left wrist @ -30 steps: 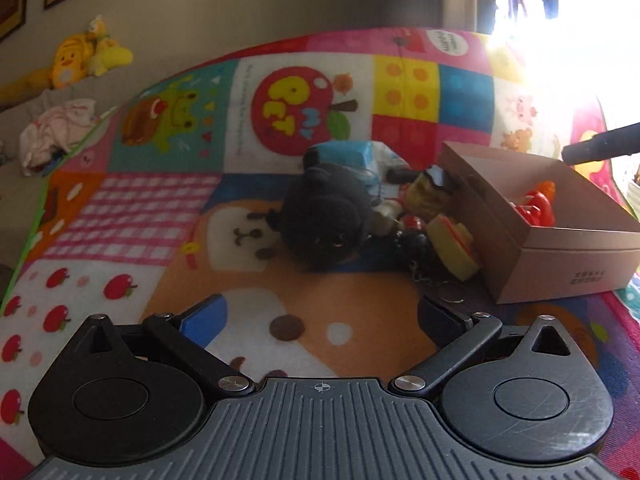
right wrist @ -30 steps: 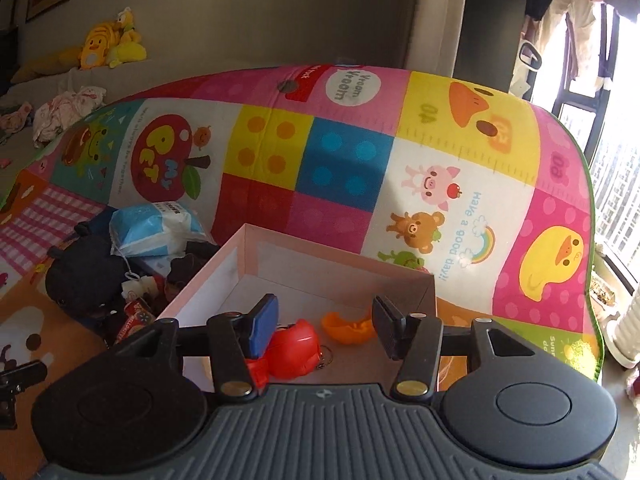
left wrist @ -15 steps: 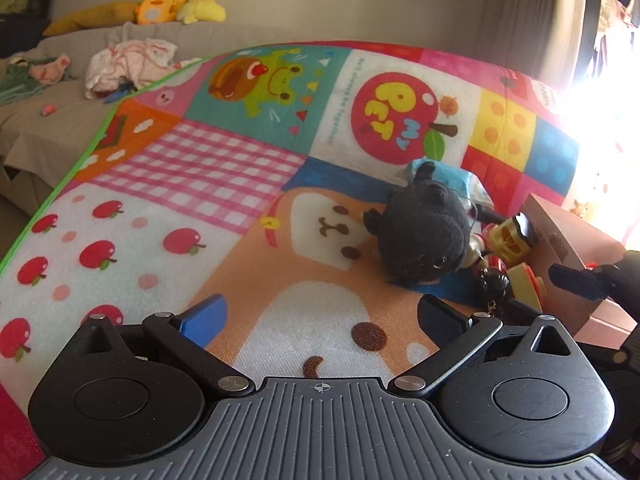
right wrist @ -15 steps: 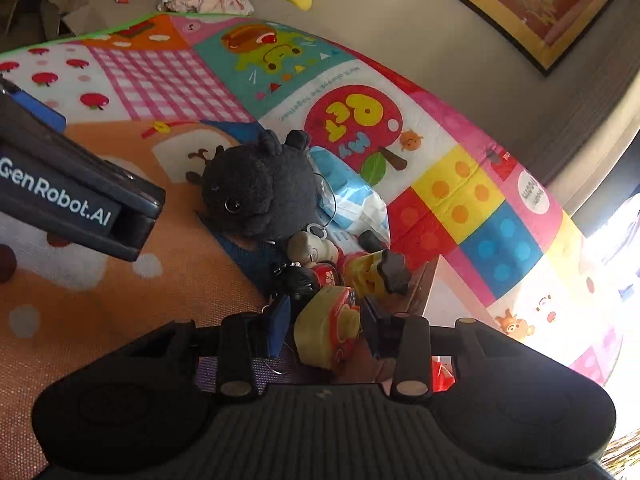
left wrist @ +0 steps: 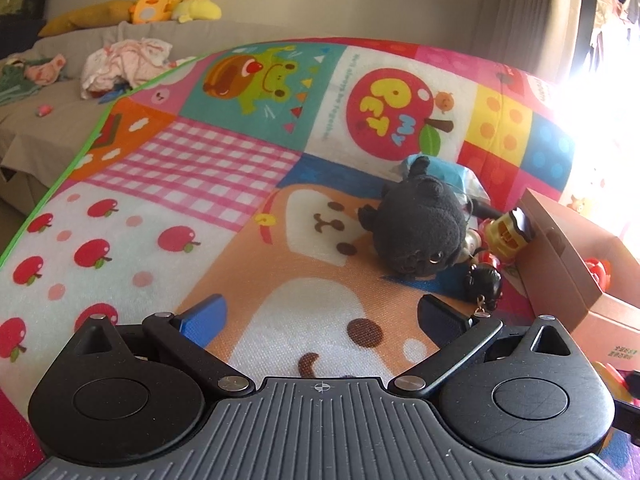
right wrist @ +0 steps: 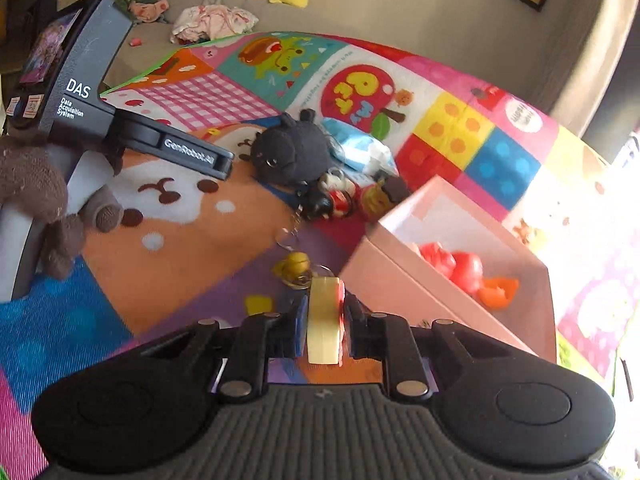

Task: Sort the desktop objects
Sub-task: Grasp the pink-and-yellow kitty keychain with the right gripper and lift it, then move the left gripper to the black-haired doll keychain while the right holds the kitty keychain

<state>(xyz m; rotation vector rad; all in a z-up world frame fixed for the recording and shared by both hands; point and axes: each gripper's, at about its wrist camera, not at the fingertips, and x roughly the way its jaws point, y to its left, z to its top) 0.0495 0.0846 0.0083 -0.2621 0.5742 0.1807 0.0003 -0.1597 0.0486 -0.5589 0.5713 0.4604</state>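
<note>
**Right gripper clamps the cream toy beside the box**

Left wrist view: since a second ago the camera has swung so the pink box (left wrist: pixel 568 264), then lying fully across the right of the picture, is now cut by the right edge, and more of the mat's left edge shows. The left gripper (left wrist: pixel 320 316) hangs over the play mat (left wrist: pixel 192 168) with its jaws wide apart and nothing between them; I judge it is simply waiting its turn. The black plush (left wrist: pixel 420 232) lies towards the mat's right side, with a yellow figure (left wrist: pixel 508 232) and a small black charm (left wrist: pixel 482 282) crowded between it and the box wall.

Right wrist view: a second ago the jaws stood open over the box; now the right gripper (right wrist: pixel 324 320) is clamped on the cream toy (right wrist: pixel 323 320), a flat cream piece with a red-pink face, held on edge. It sits just outside the box's near left wall (right wrist: pixel 400 280), probably lifted from the pile for dropping in with the red pieces (right wrist: pixel 452 264) and the orange piece (right wrist: pixel 496 290) already inside. A yellow keyring charm (right wrist: pixel 294 266) lies on the mat just ahead.
</note>
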